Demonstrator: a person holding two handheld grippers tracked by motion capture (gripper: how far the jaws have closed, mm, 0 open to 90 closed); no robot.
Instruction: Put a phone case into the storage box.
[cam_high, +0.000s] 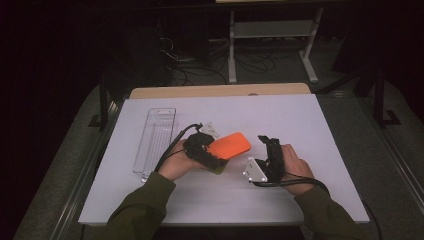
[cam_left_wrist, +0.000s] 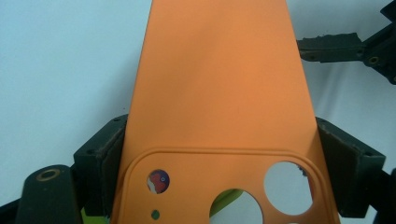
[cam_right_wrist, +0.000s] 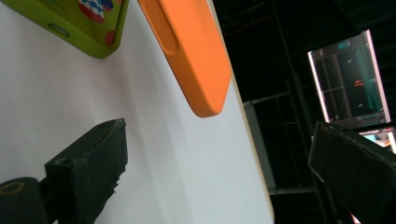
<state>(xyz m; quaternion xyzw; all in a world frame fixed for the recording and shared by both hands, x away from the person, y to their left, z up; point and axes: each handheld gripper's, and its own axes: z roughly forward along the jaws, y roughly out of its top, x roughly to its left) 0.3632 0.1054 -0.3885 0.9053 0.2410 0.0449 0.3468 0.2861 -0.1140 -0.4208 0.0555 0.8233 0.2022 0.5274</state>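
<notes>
no legible txt, labels, brands or nos. on anything, lit screen too blurred

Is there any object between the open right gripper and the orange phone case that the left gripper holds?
Nothing visible: bare white table separates the right gripper from the orange silicone phone case; the left gripper clamps the case's other end.

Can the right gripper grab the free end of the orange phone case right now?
Probably yes. The right gripper is open, and nothing lies between it and the orange case, whose free end points its way while the left gripper holds the other end.
</notes>
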